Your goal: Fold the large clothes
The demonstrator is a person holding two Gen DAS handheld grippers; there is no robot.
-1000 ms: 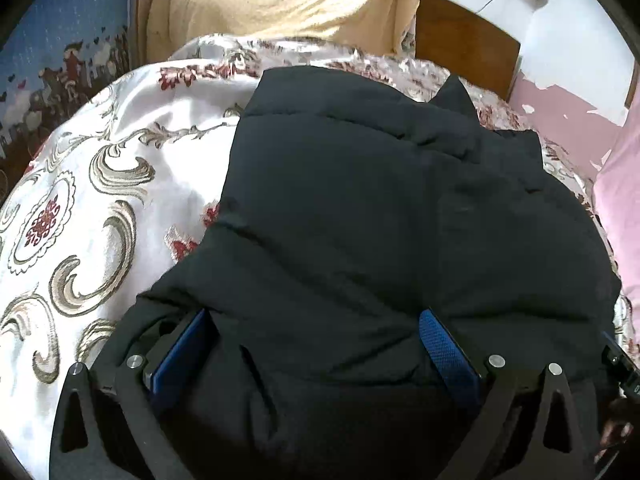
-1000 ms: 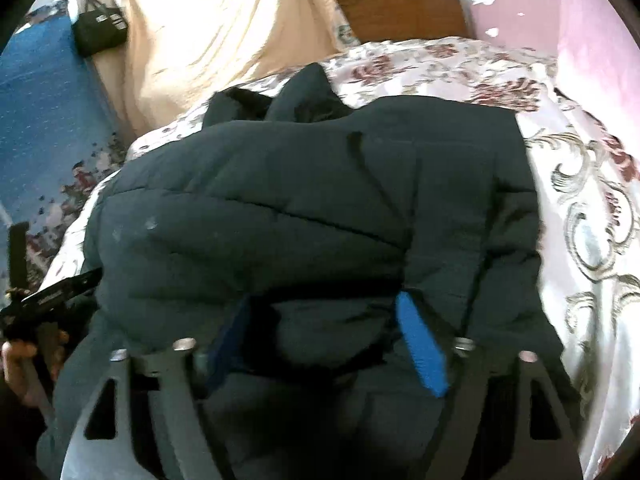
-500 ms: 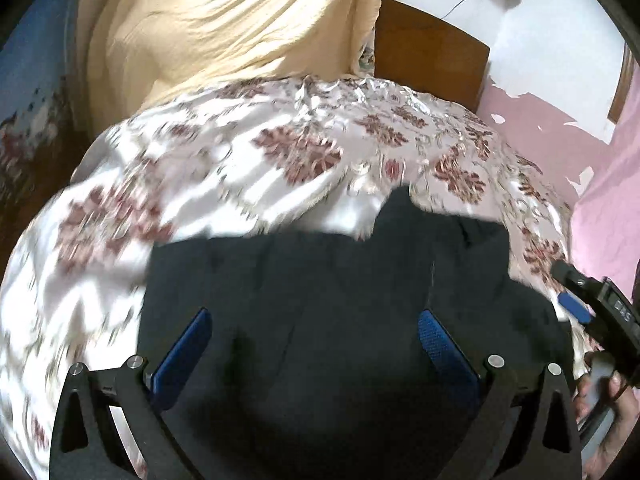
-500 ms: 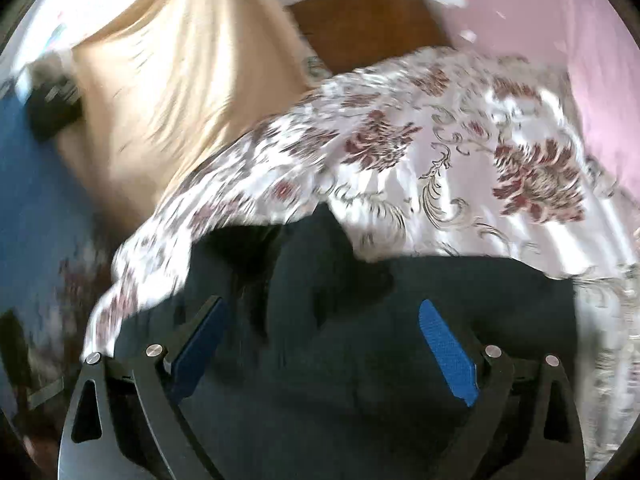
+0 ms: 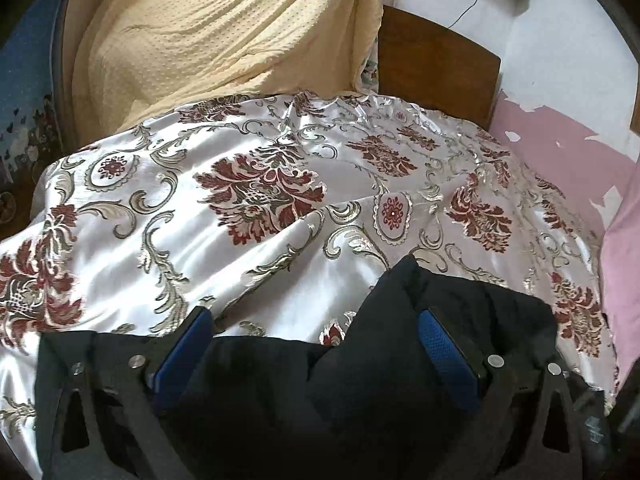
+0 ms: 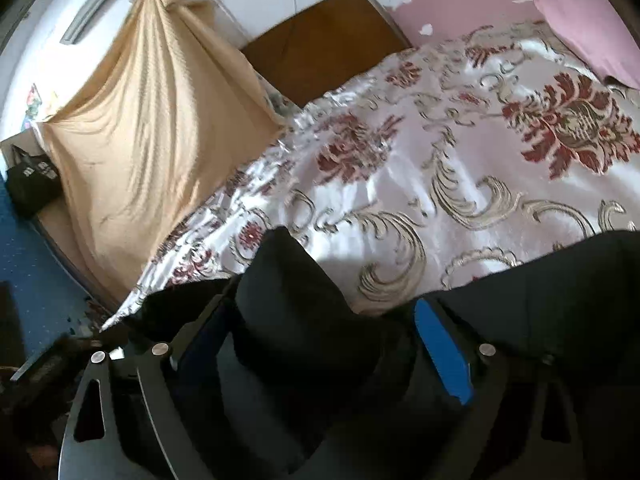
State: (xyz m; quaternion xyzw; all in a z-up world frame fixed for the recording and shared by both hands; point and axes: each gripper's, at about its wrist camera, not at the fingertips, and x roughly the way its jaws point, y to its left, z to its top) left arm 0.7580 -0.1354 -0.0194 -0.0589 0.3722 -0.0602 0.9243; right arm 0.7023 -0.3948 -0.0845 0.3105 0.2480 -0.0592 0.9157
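Note:
A black padded jacket lies on a white satin bedspread with red flowers. A pointed fold of it sticks up toward the headboard. My left gripper stands wide over the jacket's far edge; both blue pads show bare, with the cloth between and under them. In the right wrist view the jacket bulges up between the fingers of my right gripper. Its jaws are closing a little from very wide, and its right pad is bare, clear of the cloth.
A beige cloth hangs at the bed's far left, beside a brown wooden headboard. A pink pillow lies along the right side by the pink wall. A black bag stands left, above blue flooring.
Both grippers have travelled forward along the jacket toward the headboard. It filled both views before; now only its far edge shows at the bottom. The right view has rolled.

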